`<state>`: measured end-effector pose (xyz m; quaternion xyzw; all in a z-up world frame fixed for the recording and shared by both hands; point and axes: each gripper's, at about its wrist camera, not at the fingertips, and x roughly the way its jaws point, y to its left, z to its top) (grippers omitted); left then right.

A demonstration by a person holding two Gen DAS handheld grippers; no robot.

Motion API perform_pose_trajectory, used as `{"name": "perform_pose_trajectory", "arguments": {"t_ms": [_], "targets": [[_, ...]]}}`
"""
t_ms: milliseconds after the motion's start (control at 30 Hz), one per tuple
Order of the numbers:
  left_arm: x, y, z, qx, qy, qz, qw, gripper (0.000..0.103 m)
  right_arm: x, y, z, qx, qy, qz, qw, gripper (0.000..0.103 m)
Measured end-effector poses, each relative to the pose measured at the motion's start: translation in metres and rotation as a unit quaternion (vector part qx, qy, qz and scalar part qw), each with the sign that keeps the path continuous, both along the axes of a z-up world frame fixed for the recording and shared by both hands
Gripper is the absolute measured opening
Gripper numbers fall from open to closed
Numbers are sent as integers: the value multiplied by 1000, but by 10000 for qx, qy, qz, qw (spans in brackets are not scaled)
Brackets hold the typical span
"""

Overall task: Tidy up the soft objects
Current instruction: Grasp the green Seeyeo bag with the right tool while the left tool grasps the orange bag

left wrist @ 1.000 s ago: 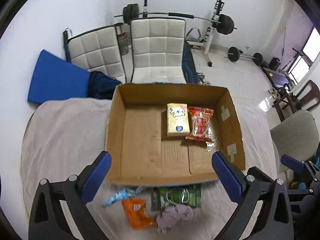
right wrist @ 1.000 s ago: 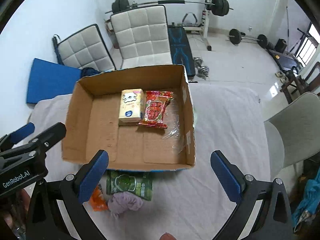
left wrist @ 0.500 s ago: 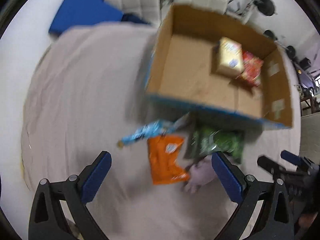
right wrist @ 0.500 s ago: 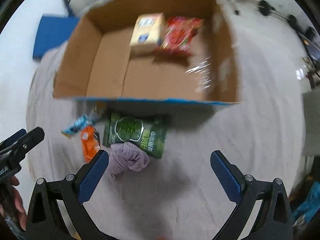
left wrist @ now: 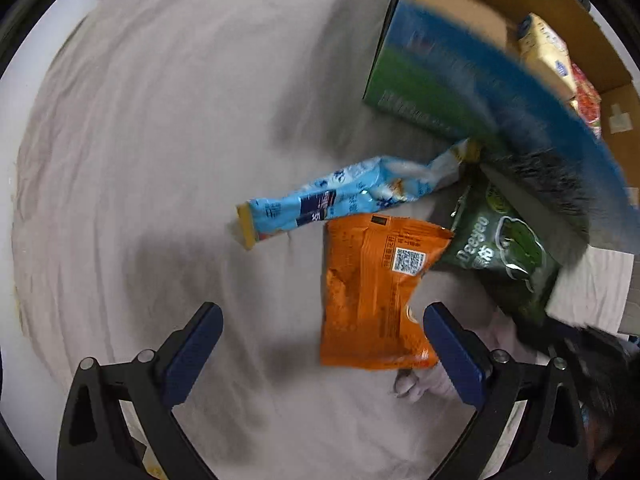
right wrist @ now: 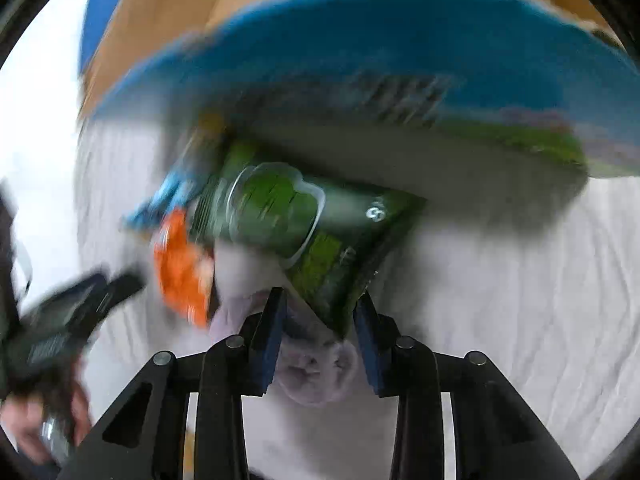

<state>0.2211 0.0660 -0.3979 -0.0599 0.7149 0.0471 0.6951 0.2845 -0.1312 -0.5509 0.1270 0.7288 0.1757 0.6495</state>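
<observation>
- Right wrist view is blurry, but my right gripper has just been closing, and its jaws now pinch the lilac soft cloth, with the green snack bag's corner caught between them too.
- That green snack bag sits right in front of the cardboard box, on the bench's grey cover.
- My left gripper has its jaws wide apart over the orange packet, holding nothing.
- The light blue packet lies just beyond the orange packet, closer to the box.
</observation>
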Motion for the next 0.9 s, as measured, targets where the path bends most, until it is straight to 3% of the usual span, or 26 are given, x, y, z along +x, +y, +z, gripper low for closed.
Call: {"name": "perform_pose_trajectory", "arguments": {"t_ms": [67, 100, 133, 200, 267, 467, 533, 600, 733, 800, 867, 900], "targets": [[1, -1, -11, -75, 93, 18, 9999, 103, -7, 5, 10, -124, -15, 231, 9997, 38], [1, -2, -15, -77, 119, 13, 9999, 103, -8, 7, 18, -385, -185, 373, 9984, 46], [2, -3, -19, -65, 147, 0, 9999, 103, -7, 9, 24, -615, -388, 512, 9960, 62], [2, -5, -29, -67, 218, -39, 9997, 103, -1, 18, 29, -1082, -776, 850, 9874, 70], [2, -6, -36, -126, 276, -59, 9995, 103, 8, 31, 24, -1344, -959, 1254, 9783, 70], [2, -17, -46, -133, 360, -279, 9989, 103, 23, 75, -18, -1855, -767, 2506, 9471, 71], [-1, -22, -48, -177, 379, -368, 9984, 103, 16, 82, -19, -2081, -982, 2719, 9344, 63], [-7, -31, -45, -142, 366, -460, 9982, 103, 12, 79, -16, -2128, -998, 2555, 9378, 52], [-11, -52, -48, -119, 348, -607, 9975, 103, -2, 38, -9, -2219, -425, 1434, 9635, 35], [-10, -56, -49, -65, 328, -669, 9972, 103, -11, 13, -9, -2235, -101, 880, 9707, 31], [-9, -65, -50, -48, 304, -701, 9971, 103, -22, -26, -8, -2080, 306, -90, 9776, 31], [-9, -69, -51, -47, 279, -719, 9970, 98, -26, -39, -9, -1996, 445, -393, 9781, 31]]}}
